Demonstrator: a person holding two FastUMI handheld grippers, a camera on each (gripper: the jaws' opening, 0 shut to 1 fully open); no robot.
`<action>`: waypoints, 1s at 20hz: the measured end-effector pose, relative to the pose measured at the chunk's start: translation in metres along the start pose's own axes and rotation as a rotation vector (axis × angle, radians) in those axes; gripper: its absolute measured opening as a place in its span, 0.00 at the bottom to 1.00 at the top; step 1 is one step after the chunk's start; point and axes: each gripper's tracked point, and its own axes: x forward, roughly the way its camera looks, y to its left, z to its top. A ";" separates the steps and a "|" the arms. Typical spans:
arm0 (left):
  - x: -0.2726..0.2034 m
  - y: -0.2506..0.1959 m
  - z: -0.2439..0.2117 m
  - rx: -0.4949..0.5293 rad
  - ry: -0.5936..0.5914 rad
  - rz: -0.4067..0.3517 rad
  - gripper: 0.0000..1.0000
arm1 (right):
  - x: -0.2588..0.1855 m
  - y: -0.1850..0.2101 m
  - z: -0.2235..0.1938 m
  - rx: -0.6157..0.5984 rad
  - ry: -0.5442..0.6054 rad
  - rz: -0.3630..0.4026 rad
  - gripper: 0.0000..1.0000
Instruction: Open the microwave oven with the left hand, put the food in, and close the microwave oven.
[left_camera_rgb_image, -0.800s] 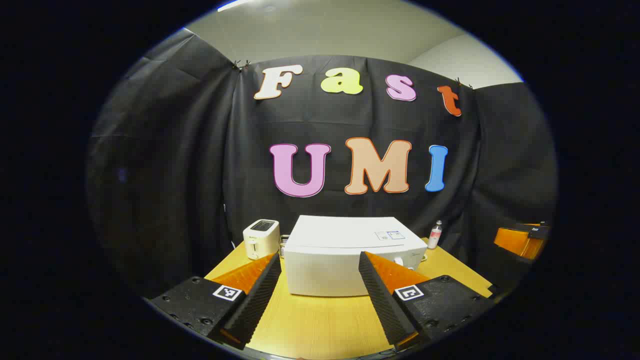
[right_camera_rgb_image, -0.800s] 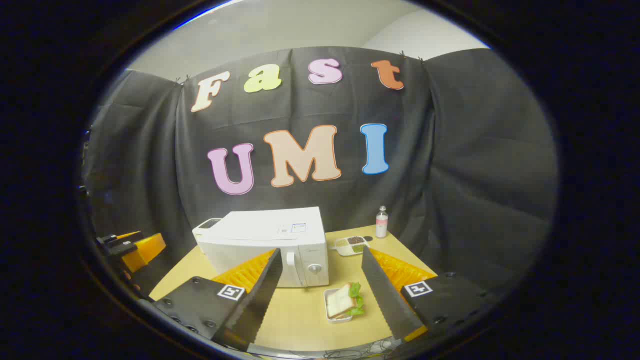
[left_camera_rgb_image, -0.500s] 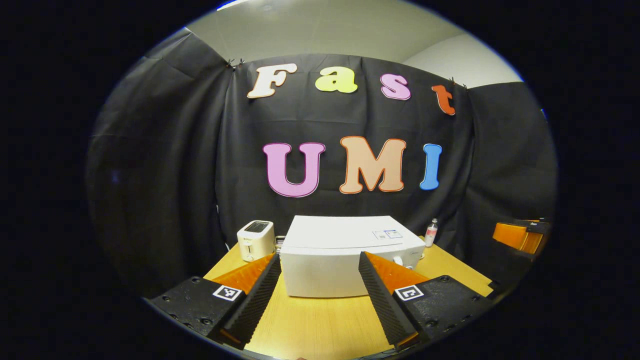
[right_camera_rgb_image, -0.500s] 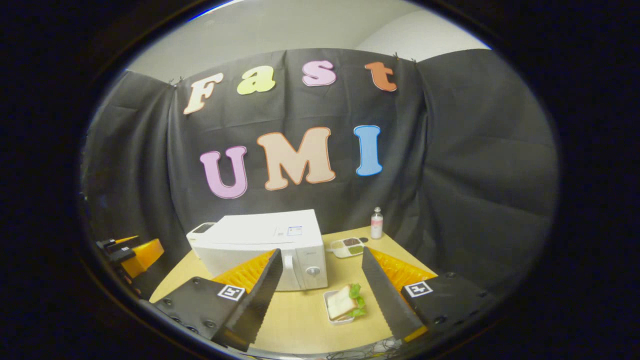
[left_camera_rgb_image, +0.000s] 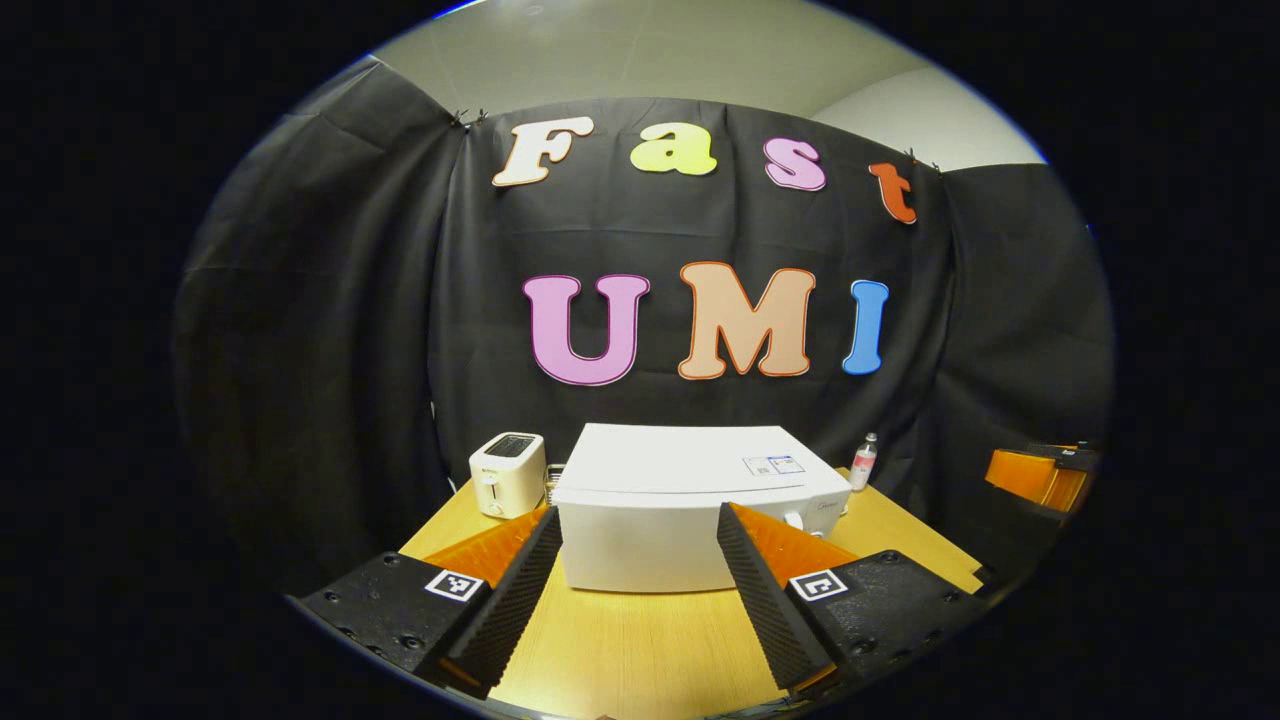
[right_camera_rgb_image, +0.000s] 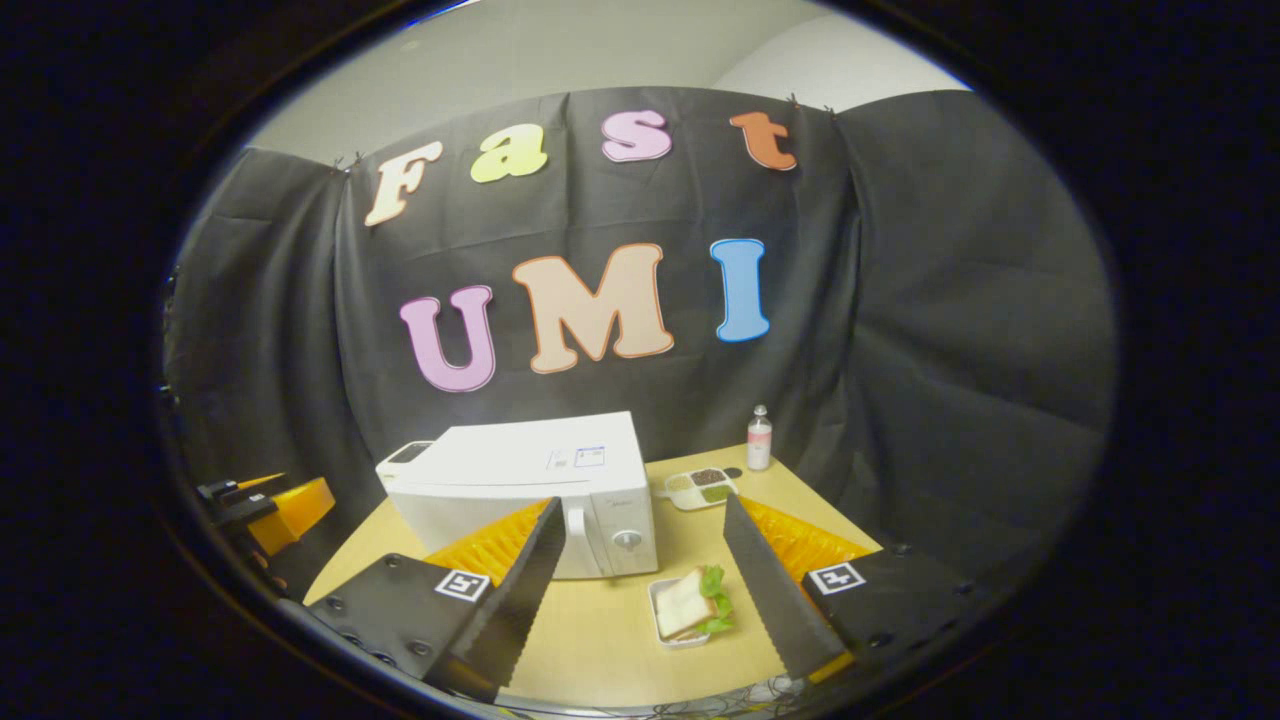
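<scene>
Both the left gripper (left_camera_rgb_image: 635, 590) and right gripper (right_camera_rgb_image: 640, 585) gape empty before the shut microwave (right_camera_rgb_image: 540, 490), whose stiff door handle (right_camera_rgb_image: 576, 535) suits gripping; the soft, crushable sandwich tray (right_camera_rgb_image: 690, 610) sits just beside its front-right corner.

a booth walled on three sides by black cloth (left_camera_rgb_image: 330, 330) hanging in soft folds, clipped at the top. above it, a pale ceiling (left_camera_rgb_image: 640, 50) with a bright light strip at its edge. in front, a light wooden table (left_camera_rgb_image: 640, 650).
</scene>
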 end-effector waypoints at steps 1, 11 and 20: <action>0.001 -0.005 -0.001 0.000 0.004 -0.001 0.95 | 0.003 -0.004 0.001 -0.002 0.003 0.002 0.92; 0.024 -0.054 -0.020 -0.039 0.078 -0.046 0.96 | 0.023 -0.046 0.015 0.035 0.013 -0.012 0.92; 0.055 -0.098 -0.120 -0.060 0.270 -0.122 0.95 | 0.019 -0.075 -0.016 0.079 0.084 -0.064 0.92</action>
